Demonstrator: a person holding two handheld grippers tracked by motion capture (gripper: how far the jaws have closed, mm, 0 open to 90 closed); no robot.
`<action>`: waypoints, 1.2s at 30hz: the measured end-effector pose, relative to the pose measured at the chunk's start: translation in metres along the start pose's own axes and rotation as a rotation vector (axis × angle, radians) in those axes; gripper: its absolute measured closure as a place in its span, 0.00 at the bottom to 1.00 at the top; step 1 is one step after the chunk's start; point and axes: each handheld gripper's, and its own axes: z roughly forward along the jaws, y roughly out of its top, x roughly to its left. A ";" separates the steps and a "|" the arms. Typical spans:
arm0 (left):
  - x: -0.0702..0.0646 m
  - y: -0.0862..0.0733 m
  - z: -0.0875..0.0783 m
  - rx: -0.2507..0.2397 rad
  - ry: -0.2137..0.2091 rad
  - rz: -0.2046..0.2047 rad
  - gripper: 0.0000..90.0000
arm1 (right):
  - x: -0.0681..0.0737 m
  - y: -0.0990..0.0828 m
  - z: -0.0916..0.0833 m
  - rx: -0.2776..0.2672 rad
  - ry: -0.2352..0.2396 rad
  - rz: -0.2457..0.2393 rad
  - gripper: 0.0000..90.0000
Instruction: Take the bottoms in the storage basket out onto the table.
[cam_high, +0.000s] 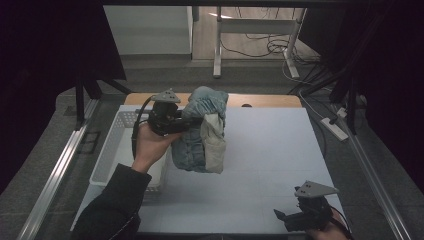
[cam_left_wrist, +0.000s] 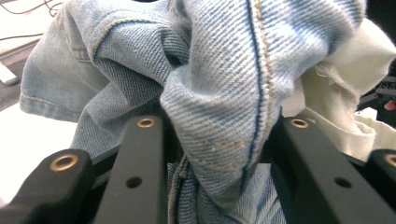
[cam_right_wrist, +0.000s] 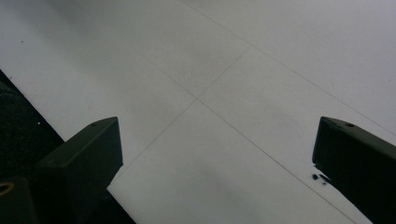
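Note:
A bunched pair of light blue jeans (cam_high: 200, 131) with a white pocket lining turned out hangs above the left part of the white table (cam_high: 270, 165). My left gripper (cam_high: 192, 121) is shut on a thick fold of the jeans (cam_left_wrist: 219, 93); the denim is squeezed between its two black jaws. A hand holds that gripper from the left. My right gripper (cam_high: 281, 216) rests low at the table's front right corner. Its jaws stand wide apart over the bare table (cam_right_wrist: 224, 93) with nothing between them.
A white slotted basket (cam_high: 117, 150) stands at the table's left edge, just below and left of the held jeans. Beyond the far edge are a white desk frame (cam_high: 250, 30) and floor cables. A power strip (cam_high: 336, 127) lies off the right side.

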 end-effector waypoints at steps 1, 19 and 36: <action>-0.001 0.000 0.003 0.006 -0.002 0.001 0.73 | 0.000 0.000 0.000 0.000 0.000 0.000 0.02; -0.006 -0.015 0.061 0.128 -0.031 0.012 0.73 | 0.000 0.000 0.000 0.000 0.006 -0.001 0.02; -0.004 -0.037 0.100 0.219 -0.027 -0.009 0.72 | 0.001 0.000 0.000 -0.003 0.009 -0.006 0.02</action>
